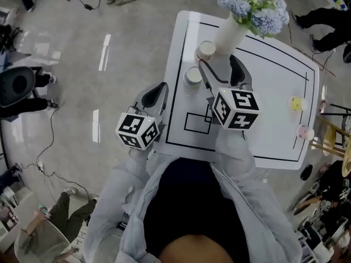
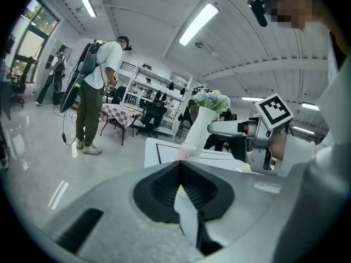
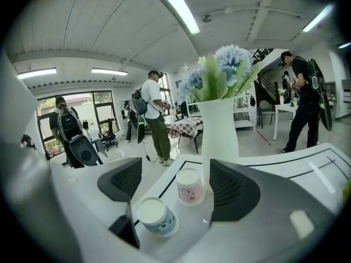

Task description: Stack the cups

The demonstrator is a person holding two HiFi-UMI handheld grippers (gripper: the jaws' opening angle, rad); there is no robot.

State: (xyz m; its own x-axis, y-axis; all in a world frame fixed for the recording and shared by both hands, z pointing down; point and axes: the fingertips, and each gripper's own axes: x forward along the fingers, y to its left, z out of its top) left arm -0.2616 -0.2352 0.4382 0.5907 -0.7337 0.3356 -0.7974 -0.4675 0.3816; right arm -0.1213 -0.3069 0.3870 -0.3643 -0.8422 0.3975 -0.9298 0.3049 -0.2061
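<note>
Cups, pink [image 3: 190, 186] and blue [image 3: 156, 217], stand unstacked near the vase [image 3: 219, 136] on the table [image 1: 274, 92], the right gripper [image 1: 221, 72] gaping empty toward them, seemingly for a pick, while the left gripper [image 1: 154, 97] hangs clenched, empty.

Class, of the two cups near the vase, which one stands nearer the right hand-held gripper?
The blue-printed cup: it stands closest, in front. The pink-printed cup stands farther back, right beside the white vase.
</note>
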